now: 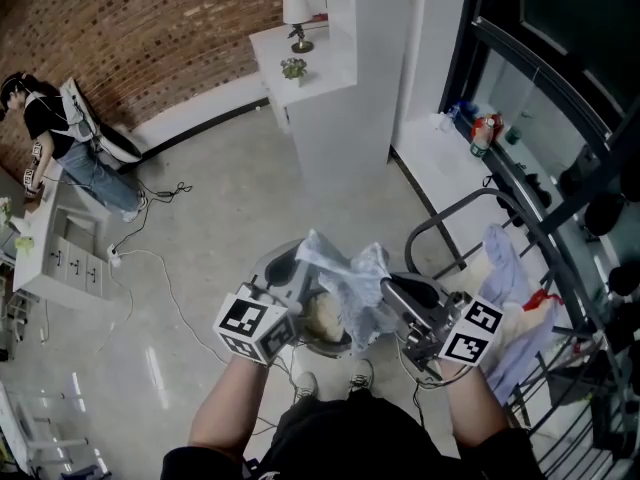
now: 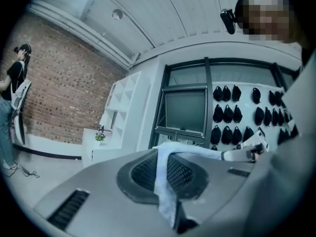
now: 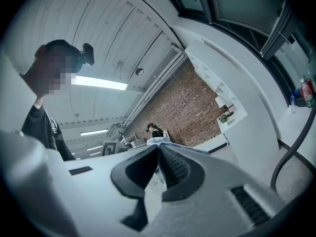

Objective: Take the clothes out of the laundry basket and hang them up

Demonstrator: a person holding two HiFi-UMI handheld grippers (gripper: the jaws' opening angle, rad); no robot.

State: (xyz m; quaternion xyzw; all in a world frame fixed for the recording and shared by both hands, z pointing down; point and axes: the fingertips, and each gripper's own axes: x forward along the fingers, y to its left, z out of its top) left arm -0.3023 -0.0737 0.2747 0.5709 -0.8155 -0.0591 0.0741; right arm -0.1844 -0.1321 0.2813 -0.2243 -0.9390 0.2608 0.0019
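I hold a pale blue-white garment [image 1: 345, 273] up in front of me, bunched between both grippers. My left gripper [image 1: 298, 264] is shut on its left part. In the left gripper view the cloth [image 2: 164, 191] runs pinched down between the closed pads [image 2: 143, 174]. My right gripper [image 1: 392, 290] is shut on the garment's right side, and a strip of the fabric [image 3: 154, 196] shows in the seam of its jaws. Under the garment sits a round basket [image 1: 325, 320] holding something beige, mostly hidden.
A dark metal drying rack [image 1: 545, 238] stands at the right with a lavender garment [image 1: 500, 256] and a red piece [image 1: 538, 300] on it. A white shelf unit [image 1: 340, 78] is ahead. Cables [image 1: 165, 278] lie on the floor. A person [image 1: 60, 138] stands by a white desk [image 1: 50, 258].
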